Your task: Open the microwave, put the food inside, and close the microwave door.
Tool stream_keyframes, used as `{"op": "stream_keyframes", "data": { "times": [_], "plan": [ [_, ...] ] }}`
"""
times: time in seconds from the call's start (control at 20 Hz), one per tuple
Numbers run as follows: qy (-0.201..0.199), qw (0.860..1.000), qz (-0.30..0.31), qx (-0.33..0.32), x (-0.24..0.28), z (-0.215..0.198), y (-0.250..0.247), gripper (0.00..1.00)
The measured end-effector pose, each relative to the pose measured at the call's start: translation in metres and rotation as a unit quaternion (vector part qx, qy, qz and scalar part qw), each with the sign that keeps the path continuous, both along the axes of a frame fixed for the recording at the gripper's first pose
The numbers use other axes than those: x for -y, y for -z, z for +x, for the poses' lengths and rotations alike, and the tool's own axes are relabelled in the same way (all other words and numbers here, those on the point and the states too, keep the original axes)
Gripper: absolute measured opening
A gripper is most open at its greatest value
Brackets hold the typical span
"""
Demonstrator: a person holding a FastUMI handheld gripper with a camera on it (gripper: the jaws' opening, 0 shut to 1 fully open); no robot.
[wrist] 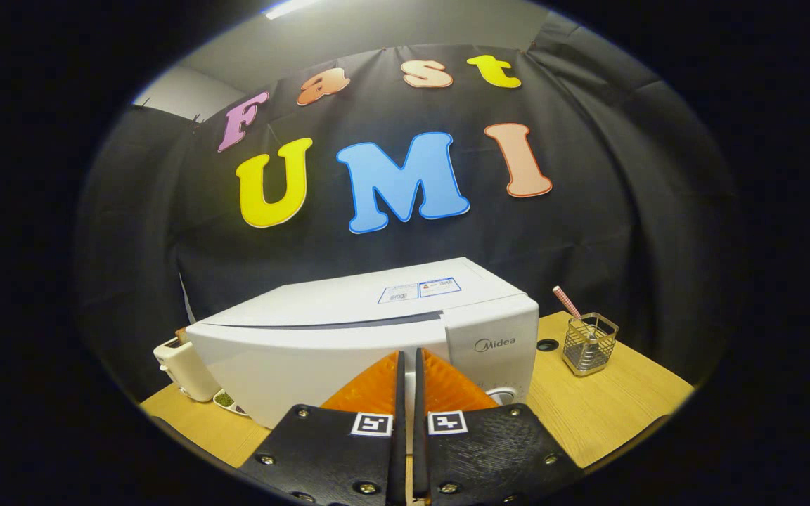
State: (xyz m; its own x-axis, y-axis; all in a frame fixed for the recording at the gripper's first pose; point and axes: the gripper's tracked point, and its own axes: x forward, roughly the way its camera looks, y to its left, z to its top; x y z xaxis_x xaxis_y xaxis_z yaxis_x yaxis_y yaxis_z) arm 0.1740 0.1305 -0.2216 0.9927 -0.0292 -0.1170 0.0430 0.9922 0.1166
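Note:
A white microwave (pixel 349 330) stands on the wooden table (pixel 609 414), its front facing me and its door (pixel 292 358) lying flat against the body, with a dark seam along the top. The control panel (pixel 493 351) with a knob is at its right. My gripper (pixel 408 355) is right in front of the door's right edge, beside the panel. Its fingers (pixel 373 386) stand almost together with only a thin slit between them and nothing seen in it. A small dish of green food (pixel 226 400) peeks out on the table at the microwave's left front corner.
A white toaster-like appliance (pixel 183 365) stands left of the microwave, next to the dish. To the right, a wire mesh holder (pixel 589 343) with a striped straw sits on the table, near a round cable hole (pixel 548 344). Black cloth closes off the back.

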Motion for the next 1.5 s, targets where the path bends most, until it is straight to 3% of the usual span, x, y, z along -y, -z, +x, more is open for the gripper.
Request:
{"op": "stream_keyframes", "data": {
  "times": [0.65, 0.8, 0.85, 0.95, 1.0, 1.15, 1.35, 1.5],
  "plan": [
    [0.004, 0.999, -0.033, 0.014, 0.004, 0.012, -0.003, 0.04],
    [-0.013, 1.0, -0.024, 0.006, 0.002, 0.004, -0.002, 0.06],
    [-0.028, 0.999, -0.014, 0.011, -0.002, -0.004, -0.009, 0.1],
    [-0.04, 0.999, -0.014, 0.024, -0.003, -0.022, -0.025, 0.35],
    [-0.039, 0.998, -0.024, 0.031, -0.001, -0.031, -0.034, 0.54],
    [-0.028, 0.997, -0.054, 0.045, 0.007, -0.063, -0.071, 0.96],
    [-0.032, 0.995, -0.051, 0.077, 0.008, -0.102, -0.149, 0.97],
    [-0.013, 0.992, -0.068, 0.109, 0.02, -0.125, -0.205, 0.97]
  ]
}}
